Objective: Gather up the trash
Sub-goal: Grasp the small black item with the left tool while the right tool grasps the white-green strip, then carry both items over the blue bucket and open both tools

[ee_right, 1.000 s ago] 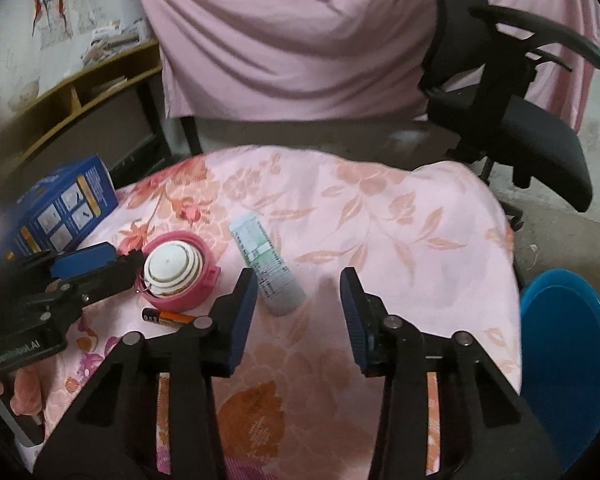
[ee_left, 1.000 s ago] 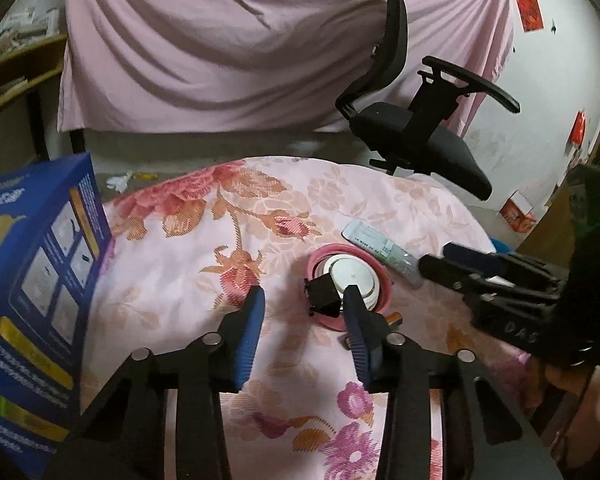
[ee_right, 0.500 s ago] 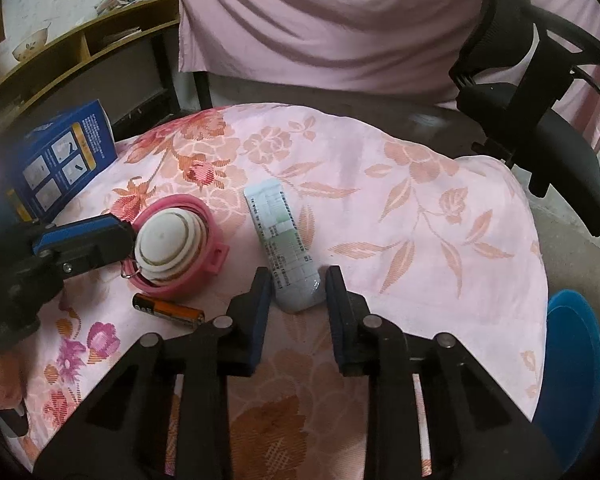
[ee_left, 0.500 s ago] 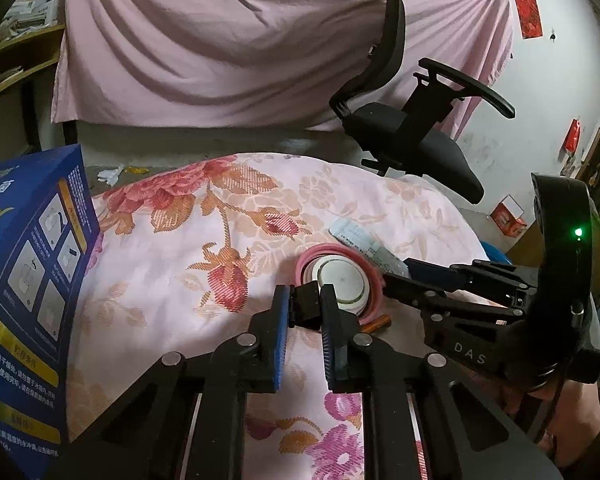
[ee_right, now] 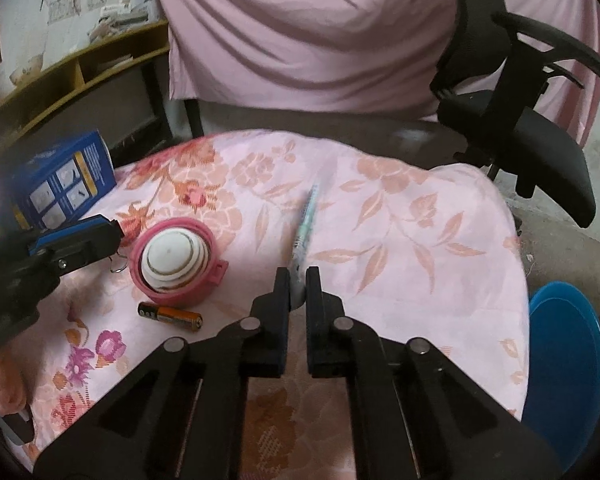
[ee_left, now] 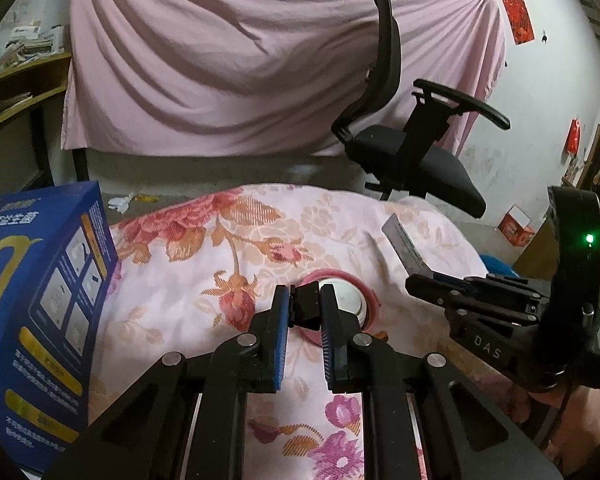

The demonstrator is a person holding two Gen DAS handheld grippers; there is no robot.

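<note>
Right gripper (ee_right: 298, 280) is closing with the flat tube (ee_right: 305, 224) pinched edge-on between its pads, long axis running up-frame away from the jaws. Left gripper (ee_left: 305, 308) is clamped on a small black block (ee_left: 305, 307) at the near rim of the pink lid (ee_right: 176, 260). Battery (ee_right: 170, 315) lies loose just below the lid; blue box (ee_left: 36, 304) stands at far left, clear of both.

Left tongs (ee_left: 304, 308) clamped, right tongs (ee_right: 298, 284) closing
</note>
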